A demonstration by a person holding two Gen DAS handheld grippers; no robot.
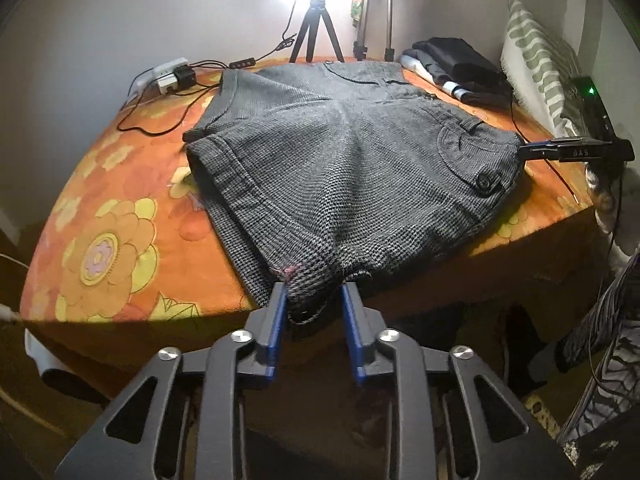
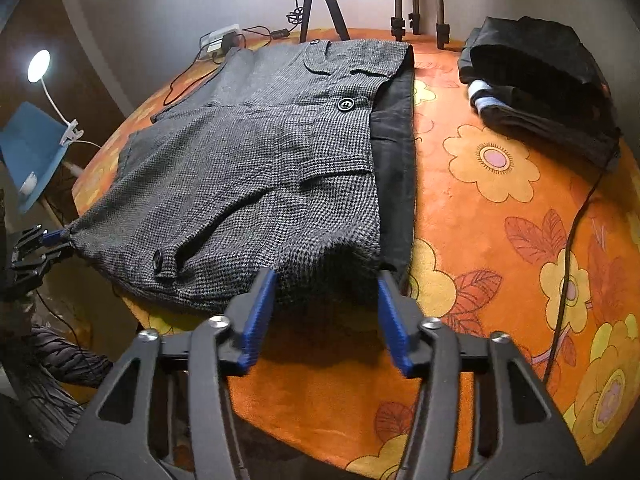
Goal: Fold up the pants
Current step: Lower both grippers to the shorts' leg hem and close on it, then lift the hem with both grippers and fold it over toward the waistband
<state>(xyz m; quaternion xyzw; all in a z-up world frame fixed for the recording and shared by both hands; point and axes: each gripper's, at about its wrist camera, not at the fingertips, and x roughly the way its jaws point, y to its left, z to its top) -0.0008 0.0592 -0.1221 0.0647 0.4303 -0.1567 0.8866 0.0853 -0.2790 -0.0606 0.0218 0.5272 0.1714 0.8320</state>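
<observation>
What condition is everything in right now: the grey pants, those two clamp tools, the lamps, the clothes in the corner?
Grey pants: spread flat on the flowered cover, near corner overhanging.
Left gripper: fingers open around the overhanging corner.
Right gripper: fingers open at the waistband edge.
Dark clothes: folded, stacked.
Clip lamp: lit.
Box with green light: light on.

One pair of grey houndstooth shorts [image 1: 344, 168] on the orange floral blanket [image 1: 108, 240]. Two grippers: left gripper [image 1: 314, 294], right gripper [image 2: 326, 280]. Three black buttons on the shorts in the right wrist view: [image 2: 346, 103], [image 2: 157, 259], [image 2: 315, 42]. One stack of dark folded clothes [image 2: 536, 80]. Two tripods: black tripod [image 1: 316, 28], metal-legged tripod [image 2: 418, 4]. One power strip [image 1: 170, 74]. One clip-on lamp [image 2: 40, 66]. One green-patterned pillow [image 1: 536, 64].
</observation>
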